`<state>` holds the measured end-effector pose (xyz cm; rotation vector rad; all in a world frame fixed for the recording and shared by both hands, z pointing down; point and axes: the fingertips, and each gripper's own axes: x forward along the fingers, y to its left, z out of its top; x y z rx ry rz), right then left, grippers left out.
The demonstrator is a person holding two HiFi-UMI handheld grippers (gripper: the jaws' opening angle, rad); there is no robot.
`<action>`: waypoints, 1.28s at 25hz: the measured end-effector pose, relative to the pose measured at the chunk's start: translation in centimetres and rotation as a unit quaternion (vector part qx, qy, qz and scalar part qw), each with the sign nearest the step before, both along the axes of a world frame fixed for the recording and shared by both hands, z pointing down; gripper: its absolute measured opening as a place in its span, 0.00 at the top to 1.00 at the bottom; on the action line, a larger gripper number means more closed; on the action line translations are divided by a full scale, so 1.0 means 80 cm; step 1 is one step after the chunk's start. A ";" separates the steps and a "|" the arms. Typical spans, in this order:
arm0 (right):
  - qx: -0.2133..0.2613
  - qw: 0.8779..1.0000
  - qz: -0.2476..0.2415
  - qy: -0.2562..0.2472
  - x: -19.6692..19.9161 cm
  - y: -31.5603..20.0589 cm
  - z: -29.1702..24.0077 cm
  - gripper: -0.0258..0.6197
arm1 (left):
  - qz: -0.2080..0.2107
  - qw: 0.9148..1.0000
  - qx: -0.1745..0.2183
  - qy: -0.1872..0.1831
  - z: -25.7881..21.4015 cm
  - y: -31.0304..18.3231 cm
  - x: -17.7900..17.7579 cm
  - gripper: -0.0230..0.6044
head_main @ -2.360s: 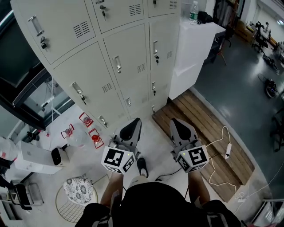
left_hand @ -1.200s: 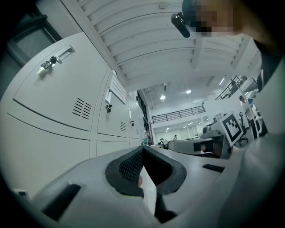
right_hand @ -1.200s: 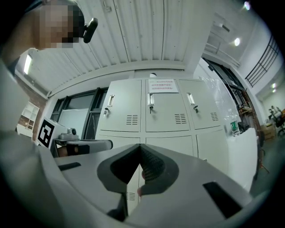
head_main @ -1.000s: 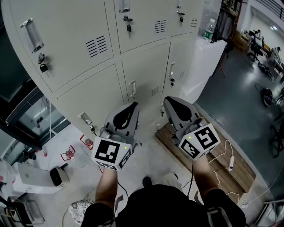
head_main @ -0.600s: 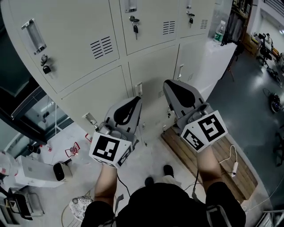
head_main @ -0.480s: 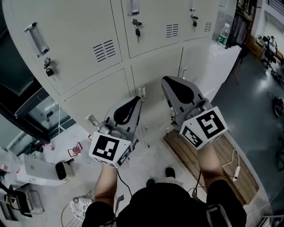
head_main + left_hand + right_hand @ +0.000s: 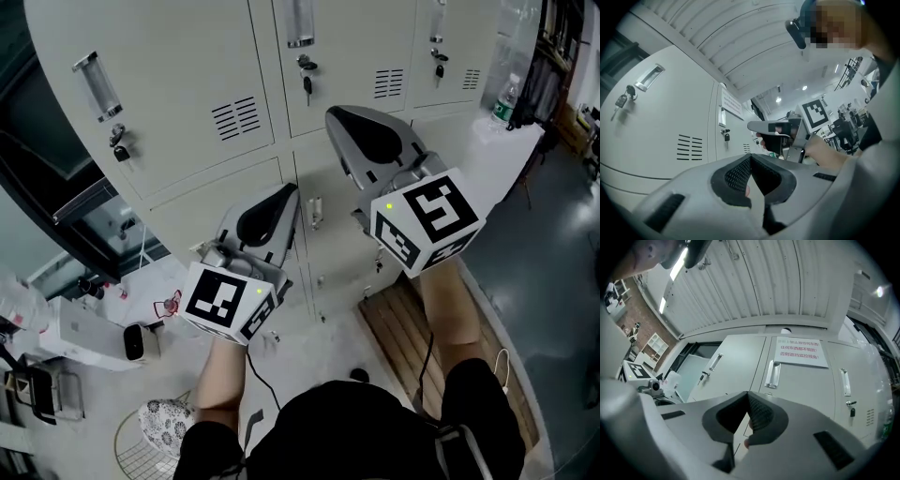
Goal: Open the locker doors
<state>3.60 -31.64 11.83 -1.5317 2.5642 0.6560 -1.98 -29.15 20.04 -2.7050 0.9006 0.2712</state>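
Locker doors [image 7: 187,75] all closed, untouched; right gripper [image 7: 349,122] has risen toward the upper row, left gripper [image 7: 279,199] lower, both shut and empty, approach only

The head view shows 2 grippers, the left gripper [image 7: 286,195] and the right gripper [image 7: 334,116], each with 1 marker cube [image 7: 230,302]. The upper row has 3 locker doors [image 7: 178,66], each carrying 1 handle [image 7: 98,84], 1 hanging key [image 7: 119,148] and 1 vent [image 7: 235,117], and 2 more doors show below. 1 bottle [image 7: 506,98] stands at the right.
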 end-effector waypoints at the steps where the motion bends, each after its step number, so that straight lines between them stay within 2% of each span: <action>1: 0.003 1.000 -0.003 0.003 -0.001 -0.005 -0.006 0.95 | -0.005 1.000 0.003 0.000 -0.003 -0.001 0.001 0.94; 10: 0.018 0.999 -0.018 0.020 -0.002 -0.040 -0.054 0.95 | -0.039 0.999 0.012 0.008 -0.020 -0.006 0.013 0.94; 20: 0.013 0.999 -0.039 0.027 -0.002 -0.068 -0.074 0.94 | -0.075 0.997 0.021 0.009 -0.034 -0.007 0.019 0.94; 32: 0.002 0.998 -0.056 0.030 -0.002 -0.102 -0.096 0.80 | -0.109 0.994 0.028 -0.001 -0.037 -0.001 0.026 0.94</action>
